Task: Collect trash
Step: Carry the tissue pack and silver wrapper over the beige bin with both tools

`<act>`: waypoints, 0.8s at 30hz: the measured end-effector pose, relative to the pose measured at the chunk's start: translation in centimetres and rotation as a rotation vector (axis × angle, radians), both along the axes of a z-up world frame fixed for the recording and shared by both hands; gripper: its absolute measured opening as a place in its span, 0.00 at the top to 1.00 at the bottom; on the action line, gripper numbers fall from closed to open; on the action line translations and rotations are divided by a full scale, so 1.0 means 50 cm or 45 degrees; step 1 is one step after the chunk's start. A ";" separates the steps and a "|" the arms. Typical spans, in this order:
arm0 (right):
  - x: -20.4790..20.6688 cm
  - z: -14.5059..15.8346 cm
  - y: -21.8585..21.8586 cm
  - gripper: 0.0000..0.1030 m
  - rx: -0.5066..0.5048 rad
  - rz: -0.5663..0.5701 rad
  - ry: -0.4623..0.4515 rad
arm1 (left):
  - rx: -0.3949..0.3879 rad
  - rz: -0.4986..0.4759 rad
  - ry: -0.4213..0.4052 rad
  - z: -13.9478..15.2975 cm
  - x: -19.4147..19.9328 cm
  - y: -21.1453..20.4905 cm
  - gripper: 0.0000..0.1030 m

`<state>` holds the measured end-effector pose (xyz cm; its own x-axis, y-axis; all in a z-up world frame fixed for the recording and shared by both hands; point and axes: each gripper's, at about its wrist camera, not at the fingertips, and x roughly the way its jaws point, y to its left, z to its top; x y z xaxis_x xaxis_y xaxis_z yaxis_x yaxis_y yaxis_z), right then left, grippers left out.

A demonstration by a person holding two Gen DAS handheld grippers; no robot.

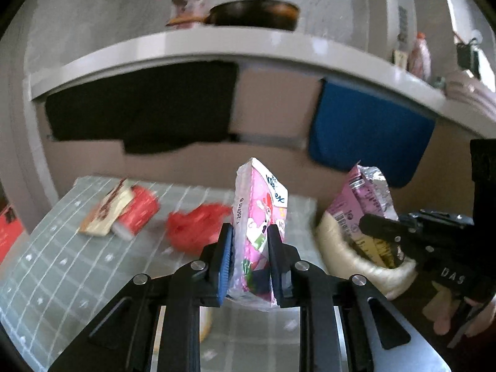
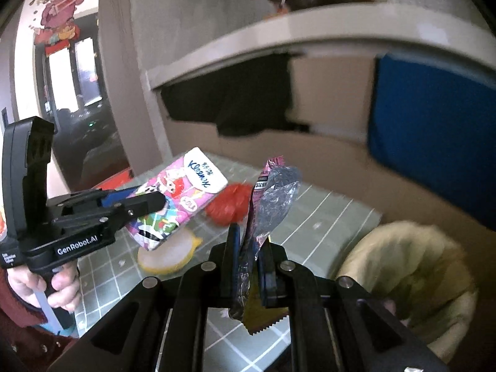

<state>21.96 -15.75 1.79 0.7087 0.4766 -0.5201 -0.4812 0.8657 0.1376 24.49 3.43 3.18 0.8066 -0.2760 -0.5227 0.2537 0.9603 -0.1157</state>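
Observation:
My left gripper (image 1: 250, 238) is shut on a pink Kleenex tissue pack (image 1: 260, 217) and holds it above the green grid mat (image 1: 62, 266). The pack also shows in the right wrist view (image 2: 183, 195), with the left gripper (image 2: 145, 204) on it. My right gripper (image 2: 248, 245) is shut on a purple and silver snack wrapper (image 2: 272, 198), held over the mat near the cream bin (image 2: 412, 279). In the left wrist view the right gripper (image 1: 381, 232) holds the wrapper (image 1: 362, 198) above the bin (image 1: 356, 254). A crumpled red bag (image 1: 195, 226) lies on the mat.
A red can (image 1: 139, 214) and a beige snack packet (image 1: 105, 210) lie at the mat's far left. A round yellow-rimmed lid (image 2: 167, 257) lies under the tissue pack. A white shelf (image 1: 217, 46) with a black cloth (image 1: 145, 108) and a blue cloth (image 1: 369, 136) stands behind.

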 end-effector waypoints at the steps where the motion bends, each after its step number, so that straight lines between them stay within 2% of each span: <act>1: -0.003 0.013 -0.013 0.90 -0.004 -0.021 -0.020 | -0.012 -0.016 -0.014 0.010 0.004 -0.016 0.78; 6: -0.016 0.060 -0.090 0.90 -0.038 -0.136 -0.091 | -0.070 -0.083 -0.092 0.037 0.022 -0.103 0.78; 11: -0.030 0.081 -0.175 0.90 -0.038 -0.263 -0.122 | -0.089 -0.144 -0.091 0.029 0.044 -0.179 0.78; 17: -0.028 0.068 -0.248 0.90 -0.022 -0.357 -0.099 | -0.063 -0.195 -0.075 0.008 0.060 -0.258 0.78; 24: -0.008 0.034 -0.290 0.90 0.003 -0.400 -0.061 | -0.039 -0.202 -0.044 -0.019 0.070 -0.303 0.78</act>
<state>21.53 -30.26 3.48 0.8451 0.2315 -0.4818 -0.1963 0.9728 0.1232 28.00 -11.73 2.25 0.7690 -0.4169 -0.4846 0.4063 0.9040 -0.1330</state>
